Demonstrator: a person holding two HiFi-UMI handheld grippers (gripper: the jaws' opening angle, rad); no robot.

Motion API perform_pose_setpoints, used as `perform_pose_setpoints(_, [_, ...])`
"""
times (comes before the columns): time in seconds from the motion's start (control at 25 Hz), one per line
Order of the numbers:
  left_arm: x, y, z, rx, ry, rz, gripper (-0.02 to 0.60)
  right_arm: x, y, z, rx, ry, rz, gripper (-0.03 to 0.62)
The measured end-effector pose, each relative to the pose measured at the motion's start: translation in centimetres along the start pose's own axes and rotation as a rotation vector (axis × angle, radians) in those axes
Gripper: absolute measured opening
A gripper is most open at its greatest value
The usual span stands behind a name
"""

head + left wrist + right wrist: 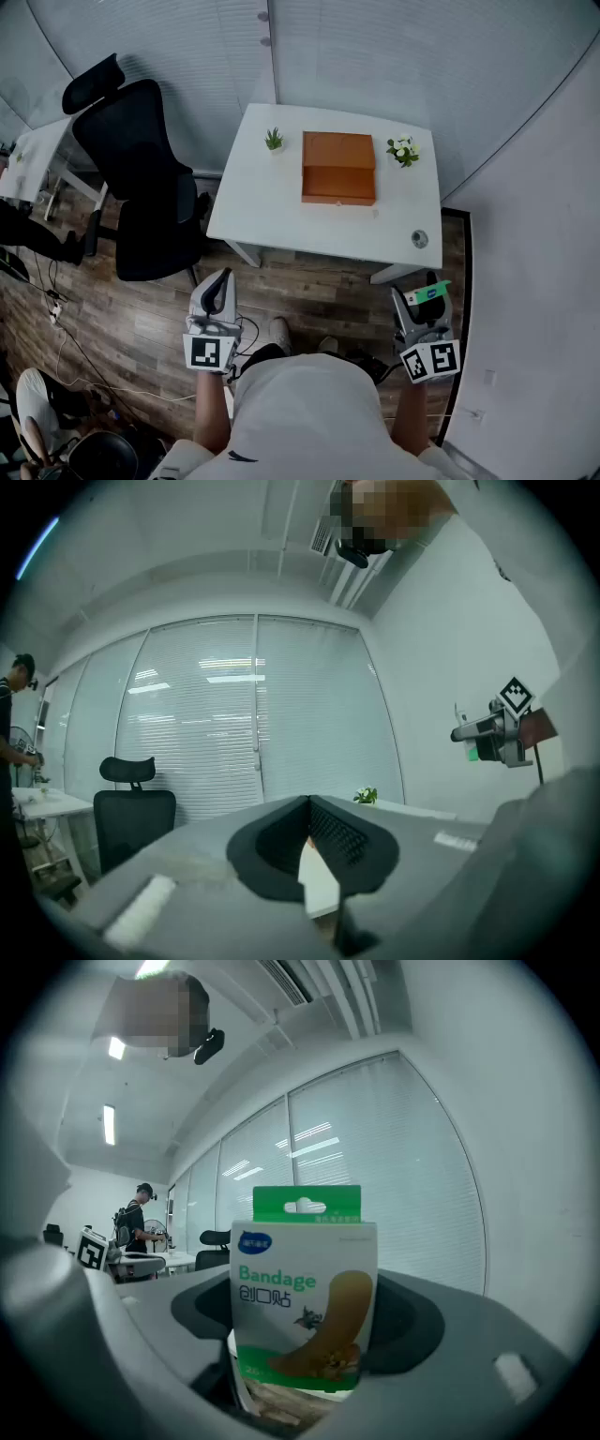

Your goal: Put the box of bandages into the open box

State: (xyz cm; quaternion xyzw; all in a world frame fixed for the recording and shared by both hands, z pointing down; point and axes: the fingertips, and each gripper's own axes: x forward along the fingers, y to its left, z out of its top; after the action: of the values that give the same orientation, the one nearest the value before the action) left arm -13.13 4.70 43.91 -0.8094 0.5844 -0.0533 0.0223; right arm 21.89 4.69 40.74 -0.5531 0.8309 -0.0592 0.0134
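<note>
your right gripper is clamped wide on the box of bandages, which stands upright between its jaws. your left gripper has its jaws pressed together with nothing in them. the open box sits on the table, well ahead of both grippers

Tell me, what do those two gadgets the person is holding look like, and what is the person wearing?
The left hand-held gripper and the right hand-held gripper look alike: light grey tools with two black-padded jaws that taper towards the tip. At its rear end each carries a white cube printed with black square markers. The person wears a white short-sleeved shirt.
</note>
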Motion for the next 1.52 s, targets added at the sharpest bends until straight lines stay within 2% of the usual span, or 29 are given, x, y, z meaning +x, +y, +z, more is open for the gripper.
perform_pose_setpoints(0.44, [0.1,0.2,-0.3,0.025,0.011,-0.008,0.006,0.3,-0.1,0.2,0.035,-0.010,-0.004,0.371])
perform_pose_setpoints(0.8, [0.6,0.9,-0.7,-0.006,0.000,-0.031,0.006,1.2,0.5,0.1,0.043,0.001,-0.016,0.371])
perform_pose_setpoints(0.96, [1.1,2.1,-0.9,-0.032,-0.002,-0.039,0.006,2.3,0.7,0.3,0.018,0.002,-0.033,0.371])
perform_pose_setpoints(1.24, [1.7,5.3,-0.9,-0.004,-0.022,-0.072,0.006,4.8,0.7,1.3,-0.048,-0.010,-0.075,0.371])
perform_pose_setpoints(1.52, [2.3,8.1,-1.2,0.002,-0.026,-0.082,0.006,7.7,1.9,2.0,-0.090,-0.017,-0.074,0.371])
